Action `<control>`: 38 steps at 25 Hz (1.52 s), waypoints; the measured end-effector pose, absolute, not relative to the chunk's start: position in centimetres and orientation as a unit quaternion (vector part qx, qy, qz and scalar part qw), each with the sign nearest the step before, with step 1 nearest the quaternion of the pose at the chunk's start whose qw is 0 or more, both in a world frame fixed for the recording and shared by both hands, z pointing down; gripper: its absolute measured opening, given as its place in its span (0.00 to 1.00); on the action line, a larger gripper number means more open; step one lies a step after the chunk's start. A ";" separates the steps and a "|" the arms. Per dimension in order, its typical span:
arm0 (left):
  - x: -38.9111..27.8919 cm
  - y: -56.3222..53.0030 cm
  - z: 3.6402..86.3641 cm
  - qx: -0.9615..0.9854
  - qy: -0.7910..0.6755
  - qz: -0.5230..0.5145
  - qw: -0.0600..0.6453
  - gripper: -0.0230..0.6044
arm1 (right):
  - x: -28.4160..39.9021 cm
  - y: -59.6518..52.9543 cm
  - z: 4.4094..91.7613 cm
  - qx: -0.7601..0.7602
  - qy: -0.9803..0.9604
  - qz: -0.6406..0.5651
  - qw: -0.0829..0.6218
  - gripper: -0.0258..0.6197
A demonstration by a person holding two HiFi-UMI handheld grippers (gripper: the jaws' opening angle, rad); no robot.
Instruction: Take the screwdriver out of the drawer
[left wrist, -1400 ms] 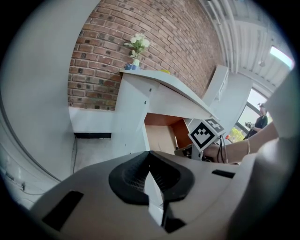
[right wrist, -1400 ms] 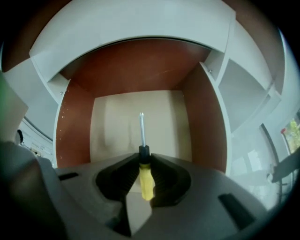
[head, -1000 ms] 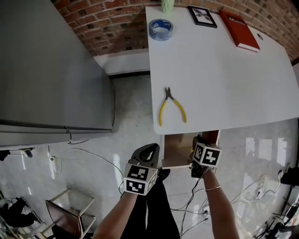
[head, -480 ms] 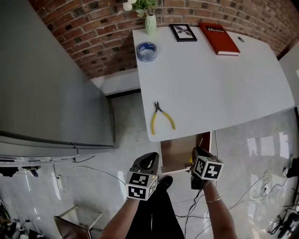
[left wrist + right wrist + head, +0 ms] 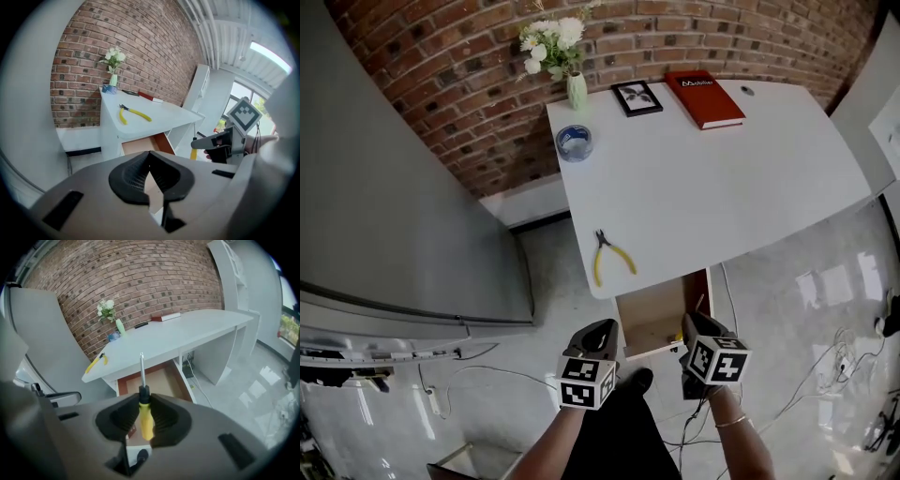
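The right gripper pinches a screwdriver with a yellow plastic handle, a black collar and a thin steel shaft. Its dark ribbed pads press on both sides of the handle. The shaft sticks straight out ahead of the jaws and the butt of the handle pokes back behind them. In the left gripper view the tool hangs in the air with the right gripper, off to the right of the drawer and clear of it.

The open light-wood drawer lies just ahead of and below the right gripper's tips, pulled out from under the near edge of the white tabletop. What can be seen of its floor is bare.

The left gripper hovers beside the right one, on the drawer's left. Its jaws are pressed together at the tips and nothing is between them.

Farther ahead of both grippers, yellow-handled pliers lie on the table near its front left corner. Well beyond them, along the red brick wall, stand a roll of blue tape, a pale green vase of white flowers, a small black picture frame and a red book. A large grey cabinet stands left of the left gripper.
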State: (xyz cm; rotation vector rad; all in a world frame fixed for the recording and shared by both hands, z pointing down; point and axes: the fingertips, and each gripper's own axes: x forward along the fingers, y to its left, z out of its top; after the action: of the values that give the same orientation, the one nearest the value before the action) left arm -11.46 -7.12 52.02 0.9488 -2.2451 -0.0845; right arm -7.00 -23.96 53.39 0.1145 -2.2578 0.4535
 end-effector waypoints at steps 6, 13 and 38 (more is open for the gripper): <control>-10.5 -7.4 50.3 0.381 -0.860 -0.023 0.338 0.03 | -5.7 -23.1 49.9 0.051 -0.905 0.204 0.371 0.16; -10.4 -7.5 47.4 0.392 -0.863 -0.018 0.317 0.03 | -4.0 -22.7 46.2 0.055 -0.914 0.213 0.341 0.16; -9.5 -8.4 41.5 0.433 -0.862 0.009 0.264 0.03 | -0.5 -22.7 38.6 0.072 -0.942 0.182 0.271 0.16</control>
State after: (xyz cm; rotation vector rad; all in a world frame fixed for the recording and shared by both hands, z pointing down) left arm -9.50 -8.45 41.54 1.1697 -2.3306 0.0256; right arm -0.49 -22.70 38.59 0.1938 -2.5378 0.4906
